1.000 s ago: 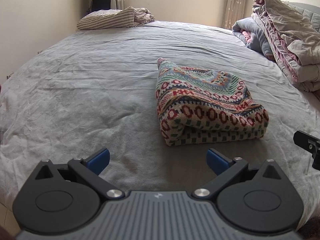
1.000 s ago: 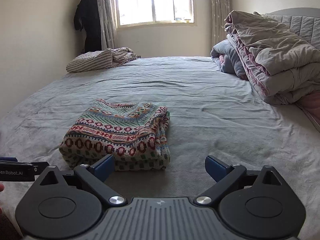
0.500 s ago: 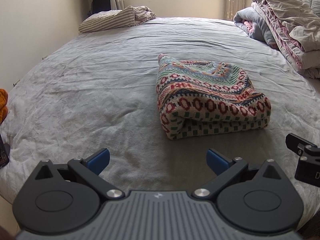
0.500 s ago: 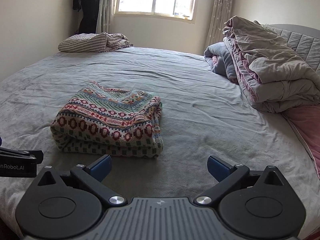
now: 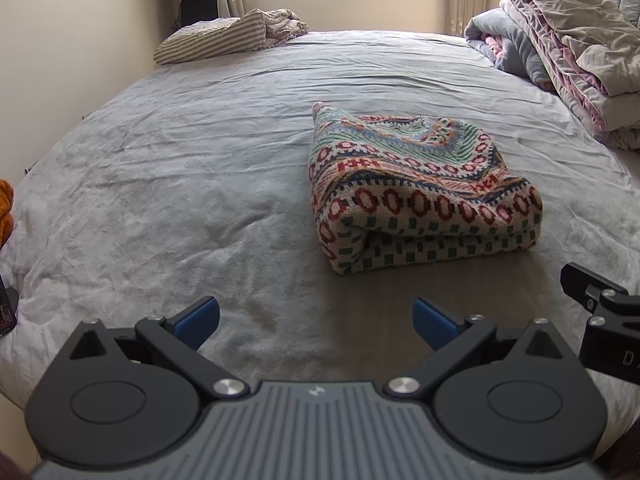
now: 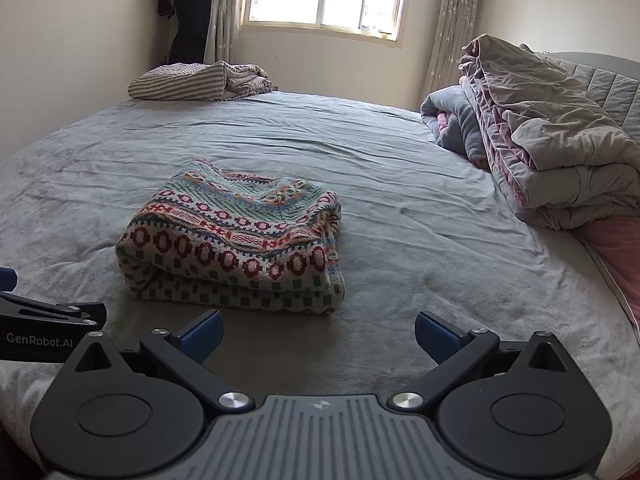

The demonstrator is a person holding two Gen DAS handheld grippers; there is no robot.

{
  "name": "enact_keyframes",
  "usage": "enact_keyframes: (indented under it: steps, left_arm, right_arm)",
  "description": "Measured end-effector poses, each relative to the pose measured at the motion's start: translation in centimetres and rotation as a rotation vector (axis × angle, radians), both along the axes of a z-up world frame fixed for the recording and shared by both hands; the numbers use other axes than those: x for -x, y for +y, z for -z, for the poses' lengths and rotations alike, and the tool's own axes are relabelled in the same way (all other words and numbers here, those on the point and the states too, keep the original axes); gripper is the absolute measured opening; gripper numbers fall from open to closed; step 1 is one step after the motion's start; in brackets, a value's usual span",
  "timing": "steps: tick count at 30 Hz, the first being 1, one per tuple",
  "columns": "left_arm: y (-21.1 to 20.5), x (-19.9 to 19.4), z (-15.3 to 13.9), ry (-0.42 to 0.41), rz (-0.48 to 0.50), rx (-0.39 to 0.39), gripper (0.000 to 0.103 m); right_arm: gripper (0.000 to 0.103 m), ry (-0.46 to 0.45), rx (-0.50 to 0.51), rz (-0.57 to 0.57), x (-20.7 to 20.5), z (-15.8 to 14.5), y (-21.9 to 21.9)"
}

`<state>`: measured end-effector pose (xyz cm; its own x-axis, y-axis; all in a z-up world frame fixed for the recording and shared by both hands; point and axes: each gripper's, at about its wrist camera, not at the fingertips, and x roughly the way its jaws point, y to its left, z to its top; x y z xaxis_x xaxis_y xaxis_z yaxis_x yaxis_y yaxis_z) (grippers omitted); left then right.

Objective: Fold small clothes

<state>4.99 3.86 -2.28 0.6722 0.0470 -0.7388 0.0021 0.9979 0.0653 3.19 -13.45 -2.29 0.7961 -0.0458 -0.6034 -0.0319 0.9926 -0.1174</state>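
Note:
A folded patterned knit sweater (image 5: 420,192) lies on the grey bed sheet (image 5: 200,168); it also shows in the right wrist view (image 6: 240,244). My left gripper (image 5: 316,318) is open and empty, held above the sheet short of the sweater's near left corner. My right gripper (image 6: 318,334) is open and empty, just short of the sweater's near right corner. The right gripper's body shows at the right edge of the left wrist view (image 5: 604,320), and the left gripper's body at the left edge of the right wrist view (image 6: 44,328).
Piled grey and pink quilts (image 6: 540,152) lie along the bed's right side by the headboard (image 6: 608,80). A striped bundle of bedding (image 6: 196,82) sits at the far left corner. An orange item (image 5: 6,208) is at the bed's left edge.
Both grippers have drawn back and risen slightly, staying open. The sweater has not moved on the bed.

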Motion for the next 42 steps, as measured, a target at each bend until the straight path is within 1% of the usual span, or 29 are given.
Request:
enact_keyframes:
  steps: [42]
  left_arm:
    - [0.36, -0.12, 0.34, 0.010, -0.004, 0.018, 0.102]
  right_arm:
    - [0.102, 0.012, -0.005, 0.001, -0.04, 0.35, 0.76]
